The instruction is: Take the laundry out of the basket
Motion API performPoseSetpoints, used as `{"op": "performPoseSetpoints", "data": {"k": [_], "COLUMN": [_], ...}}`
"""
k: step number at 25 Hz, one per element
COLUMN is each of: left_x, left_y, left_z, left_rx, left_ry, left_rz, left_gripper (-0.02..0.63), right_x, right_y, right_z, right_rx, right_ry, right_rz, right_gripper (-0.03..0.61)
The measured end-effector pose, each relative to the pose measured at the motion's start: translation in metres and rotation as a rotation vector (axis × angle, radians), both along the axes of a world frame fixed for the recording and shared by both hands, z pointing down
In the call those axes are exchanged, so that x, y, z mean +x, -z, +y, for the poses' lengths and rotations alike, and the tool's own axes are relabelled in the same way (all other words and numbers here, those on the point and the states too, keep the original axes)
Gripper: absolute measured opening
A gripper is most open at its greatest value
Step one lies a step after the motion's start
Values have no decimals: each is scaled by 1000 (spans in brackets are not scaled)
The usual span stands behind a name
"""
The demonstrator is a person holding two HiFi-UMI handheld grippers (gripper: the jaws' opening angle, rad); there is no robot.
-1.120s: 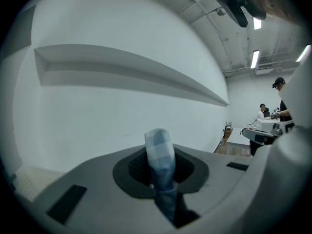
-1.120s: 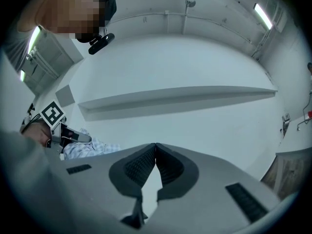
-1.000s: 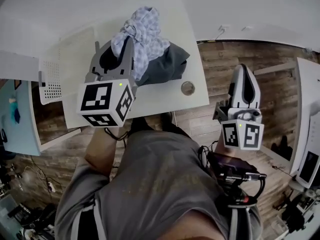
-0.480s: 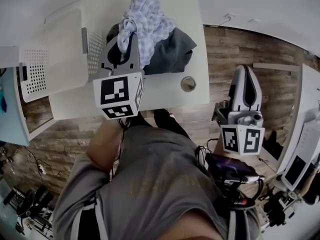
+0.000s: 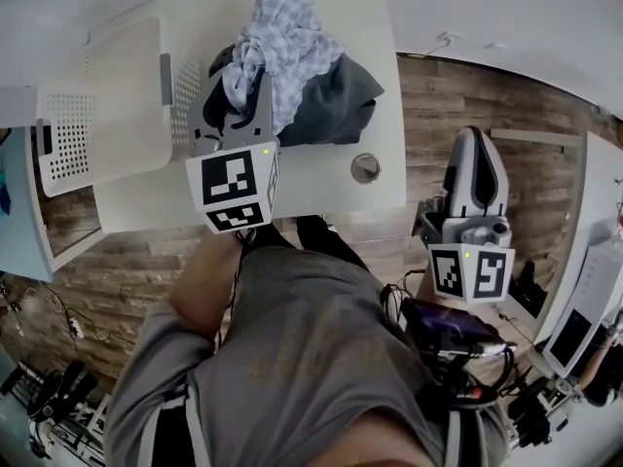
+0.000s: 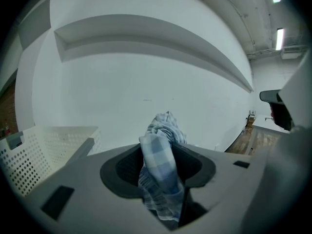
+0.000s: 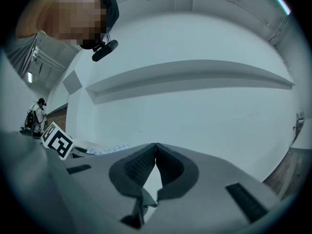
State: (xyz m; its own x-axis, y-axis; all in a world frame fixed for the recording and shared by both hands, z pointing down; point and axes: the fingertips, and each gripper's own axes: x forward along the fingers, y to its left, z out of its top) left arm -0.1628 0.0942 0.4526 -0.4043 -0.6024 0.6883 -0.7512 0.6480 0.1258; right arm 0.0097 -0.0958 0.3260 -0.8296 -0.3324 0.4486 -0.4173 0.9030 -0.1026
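Release is the step in hand: left tool point(image 5: 236, 100), jaws just opening, loosely straddles the blue checked cloth point(image 5: 284, 37), which lies on a dark grey garment point(image 5: 339, 105) on the white counter point(image 5: 321, 181), right of the white perforated basket point(image 5: 107, 95). Open wider, then draw back without snagging. Right tool point(image 7: 155, 152) is closed and empty.

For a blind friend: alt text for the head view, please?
A blue checked cloth lies on a dark garment on a white table, between the left gripper's jaws, just opening; a white perforated basket stands left.

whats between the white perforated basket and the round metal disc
Head view: the left gripper, jaws just opening around a blue checked cloth atop a dark grey garment.
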Motion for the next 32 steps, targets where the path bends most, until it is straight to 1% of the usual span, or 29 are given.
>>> {"op": "performPoseSetpoints", "data": {"k": [3,10,14,21,23,30,32], "left_x": [3,11,10,-2,-6,-24,-28], "left_y": [8,43,75,125,137,160,166], "left_z": [8,31,38,59,66,98,104], "left_rx": [-1,31,64,101,116,141,164], "left_ry": [7,28,38,105,130,235,251], "left_rz": [4,-19,-66,-148,-172,-228,-232], "left_gripper": [193,199,199,192,171,48,9], "right_x": [-8,-25,-40,-74,-82,-119,-128], "right_y": [1,4,9,19,20,22,24], "right_z": [4,22,33,60,68,98,104], "right_rx": [-9,-30,-46,-88,-98,-128,-133], "right_ry": [22,78,122,214,236,323,339], "right_rz": [-18,-61,-98,-172,-185,-224,-237], "right_gripper": [8,8,6,8,8,8,8]}}
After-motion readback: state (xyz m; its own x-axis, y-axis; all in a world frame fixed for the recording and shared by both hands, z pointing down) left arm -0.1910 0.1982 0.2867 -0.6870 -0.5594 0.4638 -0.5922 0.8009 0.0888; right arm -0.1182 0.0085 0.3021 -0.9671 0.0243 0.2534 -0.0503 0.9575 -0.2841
